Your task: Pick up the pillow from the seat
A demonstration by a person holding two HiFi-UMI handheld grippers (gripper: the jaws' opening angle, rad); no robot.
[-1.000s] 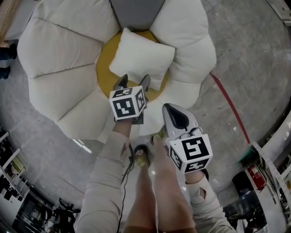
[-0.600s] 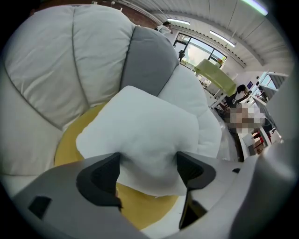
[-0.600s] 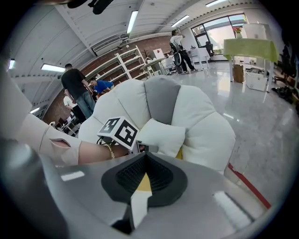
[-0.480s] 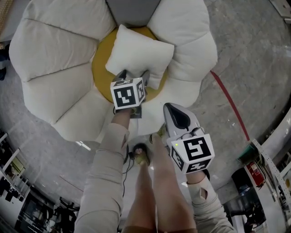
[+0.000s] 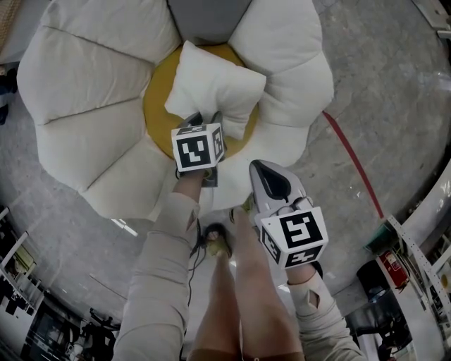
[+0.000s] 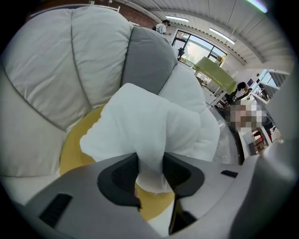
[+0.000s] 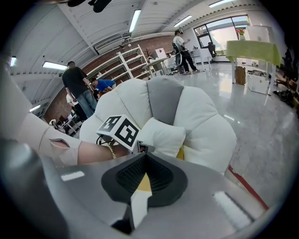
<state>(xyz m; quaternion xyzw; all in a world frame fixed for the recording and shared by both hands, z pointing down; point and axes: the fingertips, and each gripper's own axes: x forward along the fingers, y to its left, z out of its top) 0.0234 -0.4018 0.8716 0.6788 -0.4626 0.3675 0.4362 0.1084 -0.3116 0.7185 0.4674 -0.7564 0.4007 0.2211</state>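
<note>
Head view showed the pillow [image 5: 215, 81] lying on the yellow seat cushion [image 5: 156, 106] at the centre of the white petal chair [image 5: 91, 77], its far edge near the grey back panel [image 5: 208, 17]. The left gripper [image 5: 204, 118] reached down onto the pillow's near corner. The right gripper [image 5: 261, 168] hung well apart from it, low over the person's legs and clear of the chair.

Left gripper view gave the grip itself. The jaws had just been closing, and their dark pads pinched a fold of the pillow's near corner between them. The rest of the pillow bulged beyond the jaws and rested on the yellow cushion. The bite looked narrow, mostly cover with little filling. A good lift would therefore hold the pinch firm and rise slowly and straight up, so the hanging weight did not drag the corner out. The pillow would probably sag and swing from that one corner, so it was best kept off the petals beside it.

Right gripper view showed that gripper's jaws drawn together with nothing between them, looking across at the left gripper's marker cube [image 7: 119, 130] and the pillow. If the corner began to slip, this free gripper seemed well placed to take the far side.
</note>
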